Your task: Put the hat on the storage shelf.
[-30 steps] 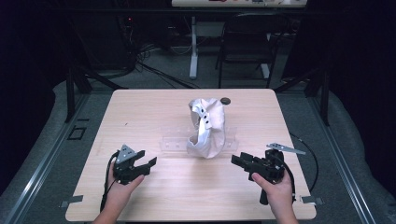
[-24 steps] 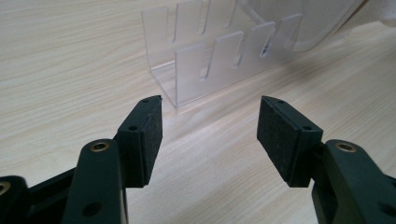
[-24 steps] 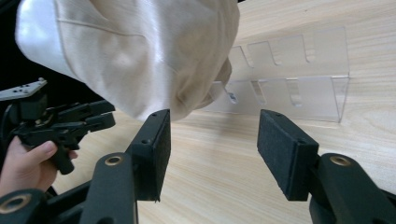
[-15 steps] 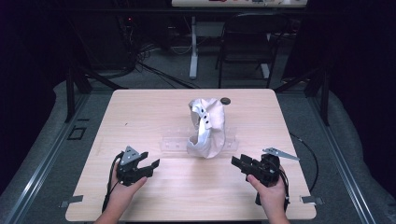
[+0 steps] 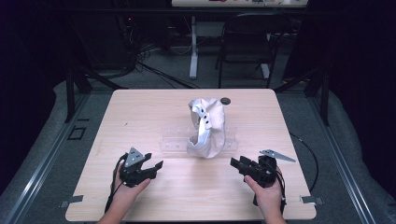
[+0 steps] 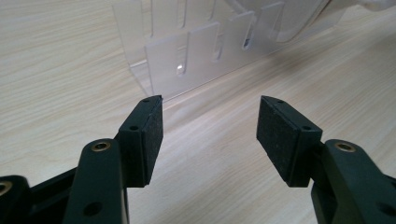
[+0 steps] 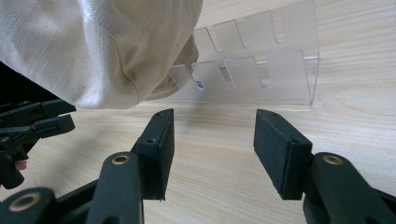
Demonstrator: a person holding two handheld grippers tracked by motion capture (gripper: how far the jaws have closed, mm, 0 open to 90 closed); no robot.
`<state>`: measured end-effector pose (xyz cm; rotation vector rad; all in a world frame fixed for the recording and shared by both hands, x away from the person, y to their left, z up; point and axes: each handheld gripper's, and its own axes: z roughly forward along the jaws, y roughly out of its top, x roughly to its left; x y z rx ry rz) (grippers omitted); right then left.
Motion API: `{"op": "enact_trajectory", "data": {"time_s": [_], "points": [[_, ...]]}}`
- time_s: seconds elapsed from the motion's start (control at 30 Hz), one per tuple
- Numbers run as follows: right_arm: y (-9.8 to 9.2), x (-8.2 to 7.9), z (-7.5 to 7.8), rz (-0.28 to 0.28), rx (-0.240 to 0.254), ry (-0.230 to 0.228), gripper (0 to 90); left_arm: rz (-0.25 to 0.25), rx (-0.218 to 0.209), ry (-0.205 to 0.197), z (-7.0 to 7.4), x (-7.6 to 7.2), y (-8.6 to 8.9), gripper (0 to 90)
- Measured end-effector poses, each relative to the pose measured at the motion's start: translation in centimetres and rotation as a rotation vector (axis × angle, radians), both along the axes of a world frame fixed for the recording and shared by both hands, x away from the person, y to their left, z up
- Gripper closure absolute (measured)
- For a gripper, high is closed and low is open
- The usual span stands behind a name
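Spanning most of the high view, the wooden bench (image 5: 140,116) carries everything, with both forearms coming in over its near edge. At its middle a crumpled white cloth (image 5: 208,128) is draped over a clear acrylic rack (image 5: 175,142), a low slotted stand that runs left to right. The cloth covers the rack's middle and right part and sags to the bench on the near side, while the rack's left end stands bare.

Near left, the left hand-held gripper (image 5: 156,164) rests low over the bench, jaws spread wide with nothing between them. It points toward the rack's bare left end, which lies just beyond its tips, apart from them.

Near right, the right hand-held gripper (image 5: 236,164) also sits low, its jaws having just narrowed a little yet standing wide and empty. Cloth and rack lie beyond its tips and to the left, near but not touching.

A small dark round thing (image 5: 225,100), too small to identify, lies on the bench just behind the cloth.
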<state>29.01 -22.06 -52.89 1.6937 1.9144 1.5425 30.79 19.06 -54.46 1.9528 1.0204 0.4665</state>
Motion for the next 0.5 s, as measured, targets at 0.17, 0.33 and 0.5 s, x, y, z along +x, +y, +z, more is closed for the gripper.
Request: {"op": "enact_trajectory", "data": {"time_s": [0.17, 0.33, 0.5], "points": [[-0.1, 0.0, -0.1, -0.009, 0.005, 0.001, 48.0, -0.015, 0.005, -0.008, 0.1, -0.1, -1.0, 41.5], [-0.5, 0.1, -0.3, -0.025, 0.022, 0.004, 47.0, -0.047, 0.006, -0.009, 0.3, 0.3, -2.7, 41.4], [-0.8, 0.2, -0.4, -0.032, 0.036, 0.013, 46.9, -0.12, 0.045, -0.042, 0.5, 0.6, -6.5, 40.8]]}}
